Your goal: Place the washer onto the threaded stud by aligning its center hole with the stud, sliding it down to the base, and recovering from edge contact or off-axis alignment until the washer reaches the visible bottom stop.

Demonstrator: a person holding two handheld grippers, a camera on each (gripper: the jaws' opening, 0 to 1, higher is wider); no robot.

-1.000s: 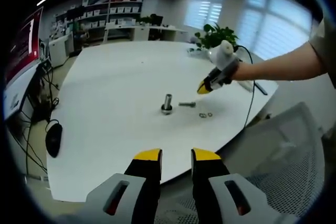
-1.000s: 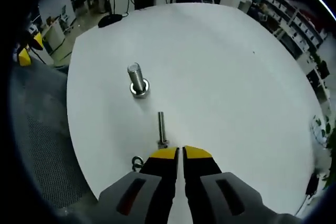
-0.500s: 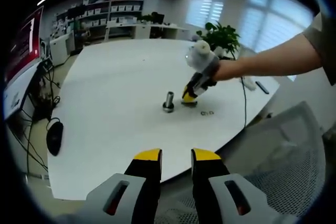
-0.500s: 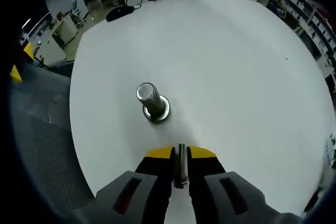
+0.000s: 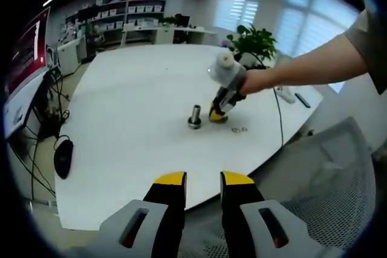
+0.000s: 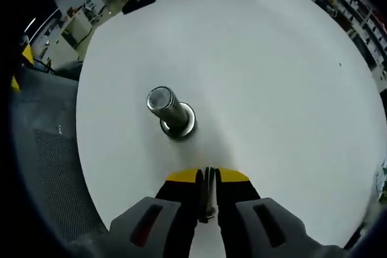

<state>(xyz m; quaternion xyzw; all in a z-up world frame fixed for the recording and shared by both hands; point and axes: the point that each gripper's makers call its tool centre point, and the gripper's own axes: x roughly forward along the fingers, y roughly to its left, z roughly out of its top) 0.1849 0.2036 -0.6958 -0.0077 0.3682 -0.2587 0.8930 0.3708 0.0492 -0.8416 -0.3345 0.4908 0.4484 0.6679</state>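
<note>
The steel threaded stud stands upright on its round base on the white table. My right gripper is just short of it, low over the table, shut on a thin loose bolt that lies between its fingertips. In the left gripper view the stud is mid-table, with the right gripper beside it in a person's hand. Two small washers lie on the table nearer the edge. My left gripper hangs off the table's near edge, open, with nothing between its jaws.
A black mouse and cables lie at the table's left end. A potted plant stands at the far side. A grey mesh chair is by the near right edge. Shelves line the back wall.
The right gripper has come down toward the stud and taken the loose bolt between its jaws. The left gripper has stayed where it was.
</note>
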